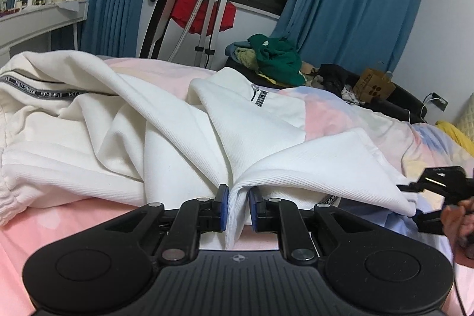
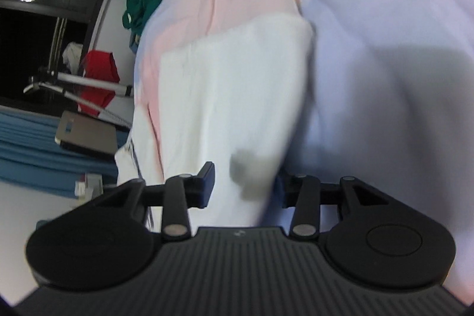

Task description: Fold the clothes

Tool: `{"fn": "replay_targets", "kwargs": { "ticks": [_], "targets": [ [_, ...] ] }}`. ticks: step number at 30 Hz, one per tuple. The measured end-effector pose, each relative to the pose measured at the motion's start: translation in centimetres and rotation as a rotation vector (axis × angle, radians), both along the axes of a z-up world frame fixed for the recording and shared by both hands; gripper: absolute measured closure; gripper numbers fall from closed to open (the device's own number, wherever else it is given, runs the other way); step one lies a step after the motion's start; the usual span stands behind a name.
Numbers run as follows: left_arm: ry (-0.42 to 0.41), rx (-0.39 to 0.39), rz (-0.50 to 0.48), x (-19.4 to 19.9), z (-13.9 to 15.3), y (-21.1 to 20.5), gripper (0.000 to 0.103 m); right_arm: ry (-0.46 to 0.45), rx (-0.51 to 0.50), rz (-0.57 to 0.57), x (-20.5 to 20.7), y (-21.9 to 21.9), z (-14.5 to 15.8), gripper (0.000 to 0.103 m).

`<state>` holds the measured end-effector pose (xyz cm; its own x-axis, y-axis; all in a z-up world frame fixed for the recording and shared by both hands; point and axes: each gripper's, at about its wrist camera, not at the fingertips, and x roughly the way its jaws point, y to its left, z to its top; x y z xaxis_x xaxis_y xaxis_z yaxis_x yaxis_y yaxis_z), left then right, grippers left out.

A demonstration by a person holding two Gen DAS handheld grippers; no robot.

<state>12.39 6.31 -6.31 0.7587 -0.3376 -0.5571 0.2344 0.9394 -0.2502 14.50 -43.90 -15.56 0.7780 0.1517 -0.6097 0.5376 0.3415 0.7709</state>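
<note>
A white ribbed garment (image 1: 166, 126) with grey lettered tape lies rumpled on the pastel bed sheet (image 1: 331, 111). My left gripper (image 1: 238, 208) is shut on a pinched fold of its near edge, low over the bed. My right gripper (image 1: 426, 197) shows at the right edge of the left wrist view, at the garment's right corner. In the blurred, rotated right wrist view, my right gripper (image 2: 244, 184) has its jaws apart with a flap of the white garment (image 2: 231, 96) lying between them, not clamped.
A pile of green and dark clothes (image 1: 272, 58) and a brown paper bag (image 1: 374, 86) sit beyond the bed. A clothes rack with a red item (image 1: 201, 11) stands by the window between blue curtains. A white shelf (image 1: 38, 17) is at left.
</note>
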Motion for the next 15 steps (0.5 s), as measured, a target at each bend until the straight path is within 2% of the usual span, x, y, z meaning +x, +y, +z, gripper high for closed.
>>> {"fn": "replay_targets", "kwargs": {
  "ticks": [1, 4, 5, 8, 13, 14, 15],
  "targets": [
    [0.001, -0.004, -0.001, 0.1, 0.0, 0.0, 0.087, -0.005, -0.041, -0.005, 0.6, -0.2, 0.2, 0.065],
    [0.005, -0.014, -0.002, 0.4, -0.1, 0.0, 0.087, 0.028, -0.173, -0.032, 2.0, -0.4, 0.2, 0.093],
    [0.004, -0.017, -0.003, 0.5, -0.1, 0.0, 0.087, 0.042, -0.201, -0.041, 2.3, -0.5, 0.1, 0.096],
    [0.007, -0.048, 0.002, 0.8, 0.1, 0.0, 0.087, 0.018, -0.233, -0.040, 2.3, -0.7, 1.0, 0.097],
    [0.020, -0.092, 0.005, 0.8, 0.4, 0.6, 0.083, -0.090, -0.250, -0.063, 1.0, -1.6, 4.1, 0.097],
    [0.023, -0.098, 0.004, 0.8, 0.5, 0.6, 0.078, -0.107, -0.279, -0.077, 0.7, -2.0, 4.6, 0.098],
    [0.029, -0.104, 0.003, 0.8, 0.6, 0.7, 0.069, -0.123, -0.311, -0.094, 0.3, -2.4, 5.1, 0.098]
  ]
}}
